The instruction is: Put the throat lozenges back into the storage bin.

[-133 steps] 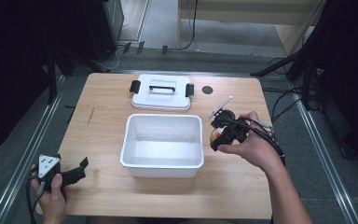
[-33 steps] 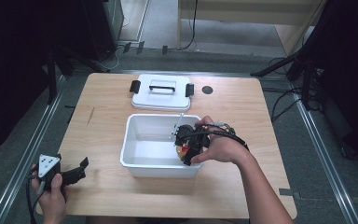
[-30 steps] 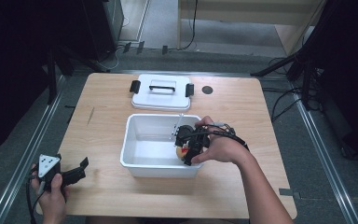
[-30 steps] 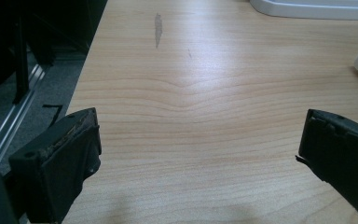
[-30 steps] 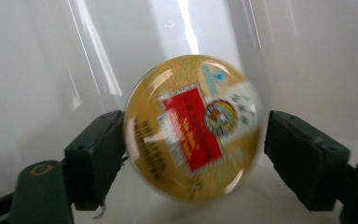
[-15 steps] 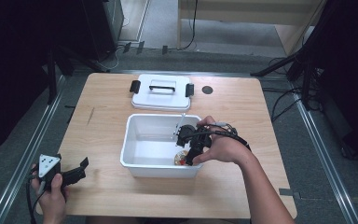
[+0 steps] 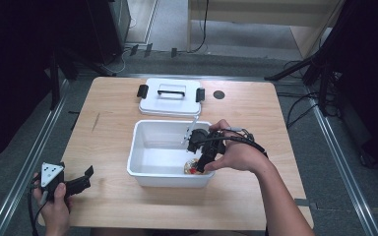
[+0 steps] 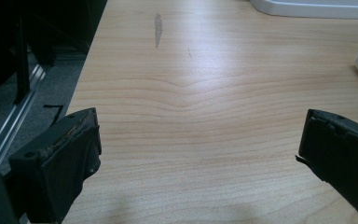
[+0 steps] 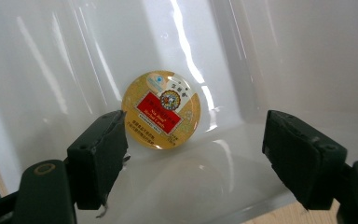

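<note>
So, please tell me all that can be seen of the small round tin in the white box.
The tin is small, round and flat, golden yellow, with a red label, tiny print and a round emblem on its glossy top. It is closed and lies inside the white box, near the right front corner in the high view; whether it leans on a wall cannot be told. The right tool is open in front of it, its jaws apart and not gripping it.

Small print on tin [image 9: 161, 109] unreadable
</note>
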`<state>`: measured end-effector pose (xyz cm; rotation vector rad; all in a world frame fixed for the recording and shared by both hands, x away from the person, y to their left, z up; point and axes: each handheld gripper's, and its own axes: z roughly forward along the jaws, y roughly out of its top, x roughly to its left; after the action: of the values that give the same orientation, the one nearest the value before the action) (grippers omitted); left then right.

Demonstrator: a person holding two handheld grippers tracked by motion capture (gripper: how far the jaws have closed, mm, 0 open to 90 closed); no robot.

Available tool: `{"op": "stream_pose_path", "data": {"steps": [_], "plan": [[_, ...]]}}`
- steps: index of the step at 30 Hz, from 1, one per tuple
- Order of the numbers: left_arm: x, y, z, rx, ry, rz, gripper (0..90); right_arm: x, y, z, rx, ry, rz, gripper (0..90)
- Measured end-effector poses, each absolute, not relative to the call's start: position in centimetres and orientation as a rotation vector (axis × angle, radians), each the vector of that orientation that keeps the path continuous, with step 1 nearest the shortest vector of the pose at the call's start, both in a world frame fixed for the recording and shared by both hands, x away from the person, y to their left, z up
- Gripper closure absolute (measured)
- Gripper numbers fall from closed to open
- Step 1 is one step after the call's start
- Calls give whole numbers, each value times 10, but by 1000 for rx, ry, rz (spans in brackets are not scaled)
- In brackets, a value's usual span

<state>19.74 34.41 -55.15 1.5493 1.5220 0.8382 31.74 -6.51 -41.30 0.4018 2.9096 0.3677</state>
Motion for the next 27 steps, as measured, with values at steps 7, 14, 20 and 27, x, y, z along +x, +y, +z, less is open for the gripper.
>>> {"op": "stream_pose_path", "data": {"steps": [7,14,20,27], "plan": [[198,344,-552,1546,1524,836,0,315,-69,-401,396,2888,407,223],[198,344,-552,1546,1524,836,0,314,-79,-390,425,2863,434,223],[198,344,-552,1547,1524,836,0,315,-90,-384,455,2844,450,224],[198,344,-552,1548,1524,837,0,315,-108,-380,497,2819,449,220]]}}
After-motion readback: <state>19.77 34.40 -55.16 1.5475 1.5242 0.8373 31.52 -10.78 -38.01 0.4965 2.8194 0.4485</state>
